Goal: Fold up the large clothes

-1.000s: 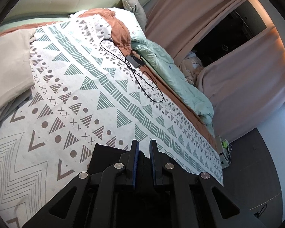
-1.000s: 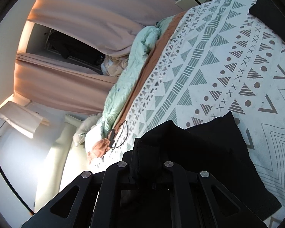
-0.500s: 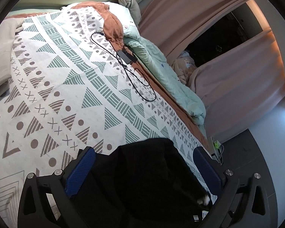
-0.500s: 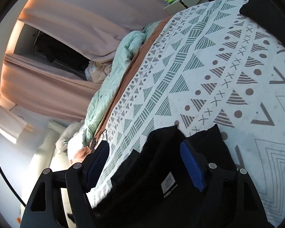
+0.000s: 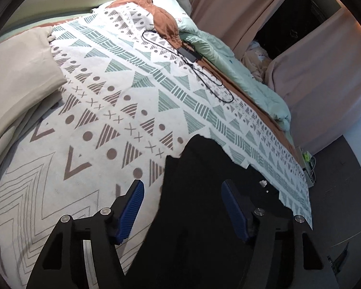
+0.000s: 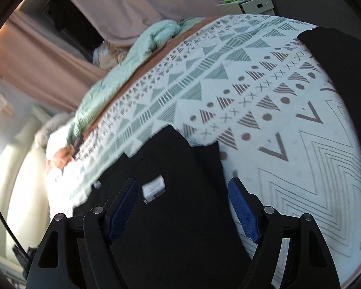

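Observation:
A black garment (image 5: 199, 192) lies on the patterned bedspread (image 5: 122, 91) near the bed's edge. My left gripper (image 5: 183, 192) is open, its blue-padded fingers (image 5: 132, 202) spread above the garment and holding nothing. In the right wrist view the same black garment (image 6: 175, 192) shows a white label (image 6: 154, 187). My right gripper (image 6: 183, 200) is open above it and empty. More black cloth (image 6: 344, 57) lies at the far right of that view.
A beige folded cloth (image 5: 16, 72) lies on the bed at left. A black cable with an adapter (image 5: 190, 55) lies near the mint duvet (image 5: 233, 67). Pink curtains (image 5: 320, 55) hang behind the bed. A small box (image 6: 245, 2) stands on the dark floor.
Both grippers were shut on the black garment a second ago. They opened and let it drop onto the bedspread, then drew back a little.

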### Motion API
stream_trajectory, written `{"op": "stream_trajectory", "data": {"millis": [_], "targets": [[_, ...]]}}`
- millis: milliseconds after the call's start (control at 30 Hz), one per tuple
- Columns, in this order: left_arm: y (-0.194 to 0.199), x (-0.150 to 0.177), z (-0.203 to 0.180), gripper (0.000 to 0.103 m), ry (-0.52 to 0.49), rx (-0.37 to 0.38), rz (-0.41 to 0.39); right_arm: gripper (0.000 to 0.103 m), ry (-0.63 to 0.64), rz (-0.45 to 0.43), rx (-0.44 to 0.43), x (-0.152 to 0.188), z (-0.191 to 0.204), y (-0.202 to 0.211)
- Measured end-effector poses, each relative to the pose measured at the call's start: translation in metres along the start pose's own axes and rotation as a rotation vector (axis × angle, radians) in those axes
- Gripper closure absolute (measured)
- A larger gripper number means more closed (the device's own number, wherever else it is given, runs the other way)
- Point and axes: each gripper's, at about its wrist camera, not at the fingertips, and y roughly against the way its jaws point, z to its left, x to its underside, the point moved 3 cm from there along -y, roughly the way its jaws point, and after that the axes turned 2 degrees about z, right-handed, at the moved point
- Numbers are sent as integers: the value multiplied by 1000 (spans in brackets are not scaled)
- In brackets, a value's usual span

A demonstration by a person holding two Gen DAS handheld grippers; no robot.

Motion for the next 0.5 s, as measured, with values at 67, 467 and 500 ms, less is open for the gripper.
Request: {"op": "stream_trajectory", "data": {"millis": [67,467,500], "targets": [[-4,11,8,44,-17,-23,33,26,15,29,19,8,-9,-2],[-19,64,42,75,-42,-56,192,70,69,172,33,52,-27,-16],[-19,66,43,81,-42,-46,199,79,71,169,20,54,-27,-15]]}}
